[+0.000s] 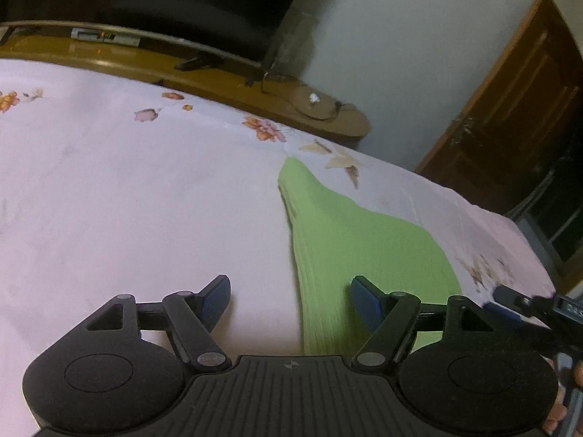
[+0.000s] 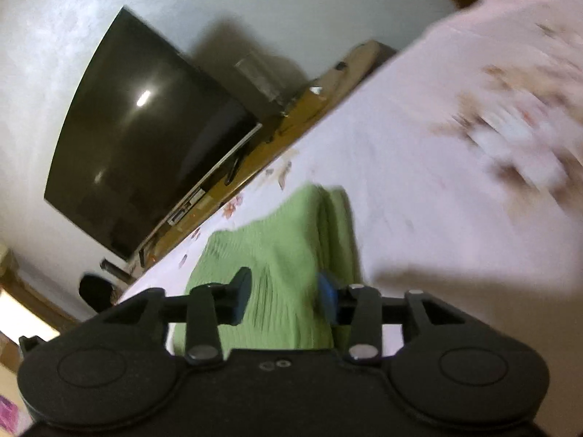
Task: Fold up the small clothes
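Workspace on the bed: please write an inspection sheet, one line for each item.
Surface: bed sheet, pale pink with flower prints.
Job's things: green cloth, lying flat on the sheet.
Clutter: nothing seen on the sheet.
Grippers: left gripper open, above the cloth's edge; right gripper open, cloth between the jaws, pads not pressing.
Cables: a dark cable on the wooden cabinet.
Surroundings: television, wooden door, white wall.
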`<state>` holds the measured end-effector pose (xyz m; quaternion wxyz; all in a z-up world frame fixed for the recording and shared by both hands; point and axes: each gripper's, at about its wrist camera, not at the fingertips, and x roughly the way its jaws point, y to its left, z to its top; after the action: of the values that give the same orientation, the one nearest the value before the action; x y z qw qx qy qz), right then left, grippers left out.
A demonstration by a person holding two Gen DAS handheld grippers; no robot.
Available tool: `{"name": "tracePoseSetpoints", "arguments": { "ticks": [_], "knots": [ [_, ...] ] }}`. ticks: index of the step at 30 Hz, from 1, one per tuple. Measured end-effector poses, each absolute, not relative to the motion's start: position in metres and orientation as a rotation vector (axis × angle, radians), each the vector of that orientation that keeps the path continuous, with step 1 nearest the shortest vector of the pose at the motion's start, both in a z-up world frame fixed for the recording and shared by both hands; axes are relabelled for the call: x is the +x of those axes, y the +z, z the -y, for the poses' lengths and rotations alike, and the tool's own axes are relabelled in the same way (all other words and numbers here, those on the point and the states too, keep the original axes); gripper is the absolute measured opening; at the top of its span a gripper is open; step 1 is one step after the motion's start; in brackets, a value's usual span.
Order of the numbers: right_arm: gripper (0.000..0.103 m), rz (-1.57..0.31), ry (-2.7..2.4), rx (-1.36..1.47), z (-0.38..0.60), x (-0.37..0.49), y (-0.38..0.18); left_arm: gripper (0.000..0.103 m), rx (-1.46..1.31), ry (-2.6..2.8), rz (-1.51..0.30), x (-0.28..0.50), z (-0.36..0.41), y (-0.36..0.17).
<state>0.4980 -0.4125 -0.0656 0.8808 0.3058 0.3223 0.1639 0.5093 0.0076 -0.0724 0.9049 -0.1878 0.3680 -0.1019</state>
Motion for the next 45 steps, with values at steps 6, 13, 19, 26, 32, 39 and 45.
{"name": "tracePoseSetpoints", "arguments": {
  "ticks": [6, 13, 19, 26, 32, 39, 45],
  "knots": [
    [0.027, -0.786, 0.378, 0.556, 0.394, 0.559, -0.086, 0.073, -0.333, -0.196, -0.818, 0.534, 0.01, -0.088],
    [0.006, -0.635, 0.413, 0.416, 0.392, 0.519, -0.07, 0.073, -0.191, -0.18, -0.786, 0.53, 0.034, -0.086],
    [0.008, -0.781, 0.354, 0.405, 0.391, 0.547, -0.1, 0.086, -0.13, -0.149, -0.789, 0.532, 0.042, -0.089],
    [0.039, -0.735, 0.357, 0.37, 0.39, 0.533, -0.084, 0.086, -0.093, -0.142, -0.77, 0.525, 0.045, -0.076],
    [0.041, -0.681, 0.386, 0.342, 0.386, 0.517, -0.062, 0.086, -0.063, -0.172, -0.725, 0.51, 0.052, -0.056],
    [0.041, -0.713, 0.416, 0.297, 0.375, 0.504, -0.069, 0.086, -0.049, -0.194, -0.746, 0.497, 0.061, -0.062],
    [0.039, -0.794, 0.377, 0.316, 0.379, 0.511, -0.097, 0.086, -0.057, -0.182, -0.763, 0.493, 0.062, -0.077]
  ]
}}
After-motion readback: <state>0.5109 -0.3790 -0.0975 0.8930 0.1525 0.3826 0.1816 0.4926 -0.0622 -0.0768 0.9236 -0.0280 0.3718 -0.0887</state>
